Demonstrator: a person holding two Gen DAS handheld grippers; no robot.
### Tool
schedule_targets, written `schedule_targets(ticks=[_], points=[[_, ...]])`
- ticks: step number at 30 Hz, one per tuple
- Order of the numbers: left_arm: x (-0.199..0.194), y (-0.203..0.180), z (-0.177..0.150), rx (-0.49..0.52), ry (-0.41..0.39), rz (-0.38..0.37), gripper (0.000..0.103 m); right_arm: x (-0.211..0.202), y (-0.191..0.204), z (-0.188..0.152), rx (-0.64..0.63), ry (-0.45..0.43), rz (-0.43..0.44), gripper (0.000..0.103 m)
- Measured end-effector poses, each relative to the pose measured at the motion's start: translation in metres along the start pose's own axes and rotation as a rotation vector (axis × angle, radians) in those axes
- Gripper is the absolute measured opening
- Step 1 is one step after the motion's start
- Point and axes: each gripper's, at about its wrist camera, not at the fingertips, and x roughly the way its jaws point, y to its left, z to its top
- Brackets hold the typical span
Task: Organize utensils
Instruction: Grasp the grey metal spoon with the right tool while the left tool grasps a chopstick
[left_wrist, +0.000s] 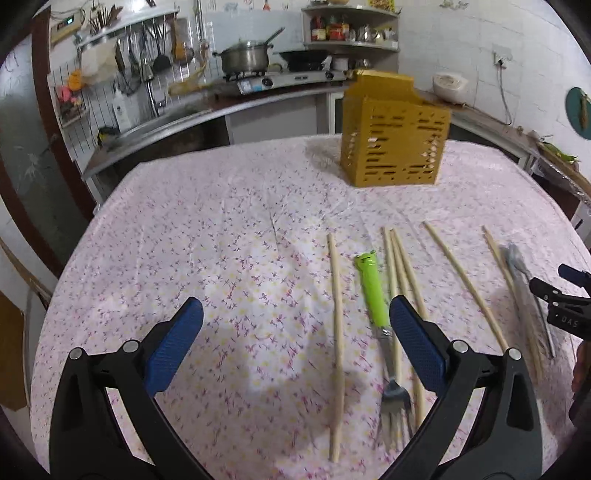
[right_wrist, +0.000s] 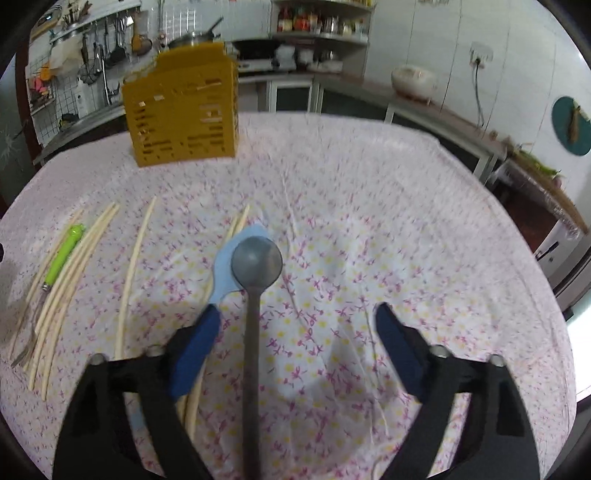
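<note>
My left gripper (left_wrist: 295, 310) stands open above the flowered tablecloth (left_wrist: 221, 240), holding nothing. One chopstick (left_wrist: 337, 325) lies in the gap between its fingers. A fork with a green handle (left_wrist: 373, 291) lies beside its right finger, among more chopsticks (left_wrist: 402, 266). My right gripper (right_wrist: 298, 314) is open over a grey metal spoon (right_wrist: 256, 264), whose handle runs between the fingers without touching either pad. Under the spoon lies a light blue spoon (right_wrist: 223, 258). The yellow slotted utensil holder (left_wrist: 393, 136) (right_wrist: 181, 110) stands upright at the far side of the table.
Several chopsticks (right_wrist: 133, 266) lie spread across the cloth, along with the green-handled fork (right_wrist: 64, 251). My right gripper (left_wrist: 554, 282) shows at the right edge of the left wrist view. A kitchen counter with a pot (left_wrist: 245, 57) and a shelf runs behind the table.
</note>
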Motion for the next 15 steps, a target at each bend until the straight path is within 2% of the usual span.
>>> schedule_targets(ticks=[2, 3, 7, 10, 15], points=[[0.01, 0.0, 0.004, 0.003, 0.028, -0.024, 0.09, 0.008, -0.001, 0.001, 0.003, 0.031, 0.016, 0.069], [0.019, 0.0, 0.006, 0.002, 0.051, -0.028, 0.088, 0.013, -0.001, 0.001, 0.006, 0.054, 0.03, 0.063], [0.042, 0.004, 0.013, -0.028, 0.123, -0.06, 0.077, 0.02, 0.0, 0.005, 0.001, 0.065, 0.038, 0.06], [0.058, 0.003, 0.015, -0.046, 0.187, -0.096, 0.075, 0.025, -0.002, 0.013, 0.019, 0.085, 0.067, 0.058], [0.074, -0.004, 0.018, -0.019, 0.24, -0.086, 0.066, 0.032, -0.002, 0.025, -0.001, 0.12, 0.071, 0.046]])
